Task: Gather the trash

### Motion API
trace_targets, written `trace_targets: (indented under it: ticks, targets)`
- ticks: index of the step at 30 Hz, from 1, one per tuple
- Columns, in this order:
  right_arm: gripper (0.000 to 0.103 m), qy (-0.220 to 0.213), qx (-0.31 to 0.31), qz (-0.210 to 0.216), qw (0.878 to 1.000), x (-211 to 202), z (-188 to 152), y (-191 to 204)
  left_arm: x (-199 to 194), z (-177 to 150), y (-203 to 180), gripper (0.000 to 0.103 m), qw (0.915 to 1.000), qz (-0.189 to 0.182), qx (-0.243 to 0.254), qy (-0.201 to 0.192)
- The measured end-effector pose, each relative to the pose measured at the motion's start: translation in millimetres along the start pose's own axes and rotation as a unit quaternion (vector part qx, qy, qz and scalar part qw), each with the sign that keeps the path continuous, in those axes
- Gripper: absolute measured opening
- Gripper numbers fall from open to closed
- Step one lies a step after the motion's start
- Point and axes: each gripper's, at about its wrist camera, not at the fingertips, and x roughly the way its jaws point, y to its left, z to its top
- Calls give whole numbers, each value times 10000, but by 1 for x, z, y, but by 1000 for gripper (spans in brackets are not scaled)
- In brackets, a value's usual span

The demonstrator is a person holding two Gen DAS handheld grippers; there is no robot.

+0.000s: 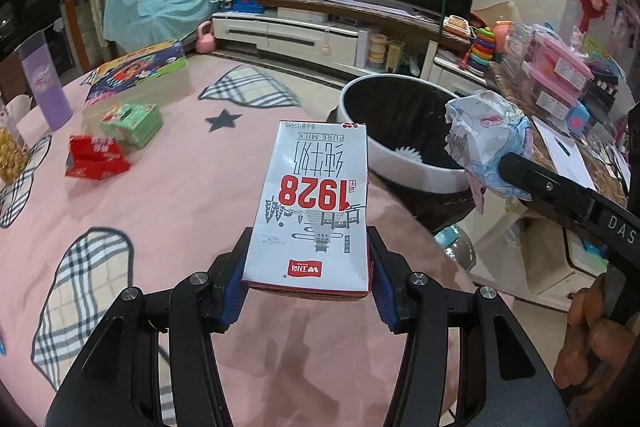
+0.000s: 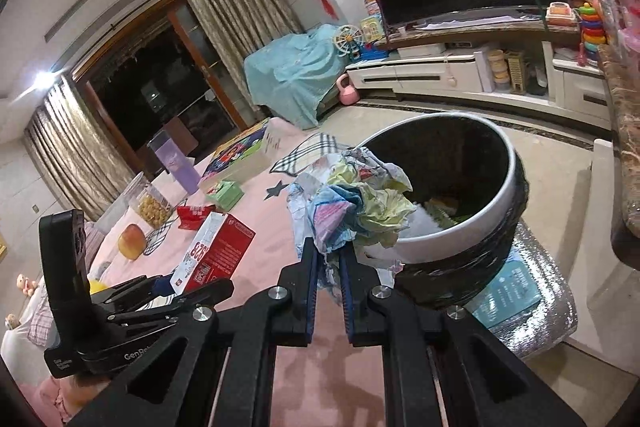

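My left gripper (image 1: pixel 308 267) is shut on a white and red milk carton (image 1: pixel 316 207) marked 1928 and holds it above the pink tablecloth (image 1: pixel 180 195). The carton also shows in the right wrist view (image 2: pixel 216 251). My right gripper (image 2: pixel 330 247) is shut on a crumpled ball of printed paper (image 2: pixel 352 203), held at the near rim of the white trash bin with a black liner (image 2: pixel 460 227). In the left wrist view the paper ball (image 1: pixel 486 143) hangs over the bin's (image 1: pixel 384 155) right rim. White and green trash lies inside the bin.
On the table lie a red snack packet (image 1: pixel 94 161), a green box (image 1: pixel 134 121), a colourful box (image 1: pixel 136 71), a purple bottle (image 1: pixel 44 83), a snack jar (image 2: pixel 152 207) and an apple (image 2: pixel 130 241). A TV cabinet (image 1: pixel 304 35) and toy shelves (image 1: pixel 560 79) stand behind.
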Motion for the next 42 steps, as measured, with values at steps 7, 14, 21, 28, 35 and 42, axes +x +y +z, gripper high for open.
trace_targets:
  ticks: [7, 14, 21, 28, 35, 42]
  targets:
    - [10, -75, 117, -114, 9998, -6, 8, -16, 4, 15, -20, 52, 9997, -132, 175, -49]
    - [10, -132, 100, -181, 9997, -7, 20, -21, 10, 31, -34, 52, 9991, -295, 281, -97]
    - [10, -165, 116, -246, 9995, -6, 34, -31, 13, 44, -43, 52, 9986, -332, 383, -149]
    - [10, -105, 91, -308, 9994, 4, 44, -38, 25, 55, -51, 52, 9983, -312, 483, -115]
    - [10, -34, 75, -353, 9993, 13, 51, -43, 39, 67, -56, 52, 9982, -363, 469, -54]
    - [10, 73, 60, -417, 9991, 22, 58, -48, 53, 77, -62, 52, 9979, -367, 540, 23]
